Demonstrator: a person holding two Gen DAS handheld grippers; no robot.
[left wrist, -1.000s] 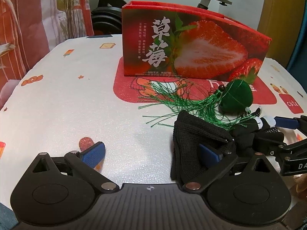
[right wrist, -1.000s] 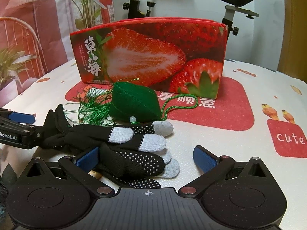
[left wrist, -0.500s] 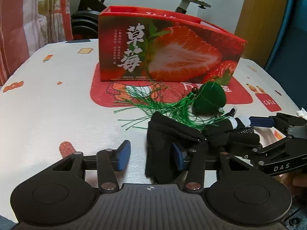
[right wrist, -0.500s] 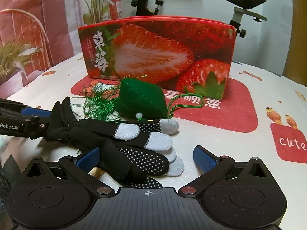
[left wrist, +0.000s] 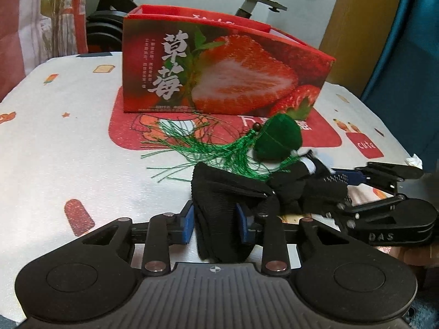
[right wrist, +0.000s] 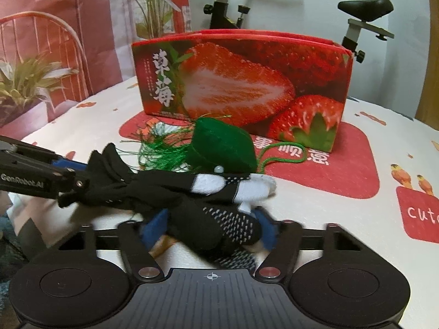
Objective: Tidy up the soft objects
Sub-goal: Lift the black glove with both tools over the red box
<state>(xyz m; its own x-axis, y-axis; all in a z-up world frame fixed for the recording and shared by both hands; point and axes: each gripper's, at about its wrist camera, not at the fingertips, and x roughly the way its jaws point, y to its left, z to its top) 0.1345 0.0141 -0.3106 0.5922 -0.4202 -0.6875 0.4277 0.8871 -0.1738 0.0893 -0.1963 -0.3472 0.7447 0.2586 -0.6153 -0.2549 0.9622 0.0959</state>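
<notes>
Left gripper [left wrist: 215, 223] had just been closing and pinched the cuff end of the black gloves [left wrist: 219, 205]. Right gripper [right wrist: 210, 226] had also just been closing, pads against the dotted finger end, slightly blurred. The gloves lay on the tablecloth [left wrist: 68, 148], near side of the strawberry box [left wrist: 219, 68], touching the green tasselled sachet [left wrist: 277, 141]. My read: lift both ends together, level, and shake off tassel threads before going over the box wall.

right claw [right wrist: 211, 229] pads blurred, mostly hidden by the black gloves [right wrist: 208, 219].
</notes>
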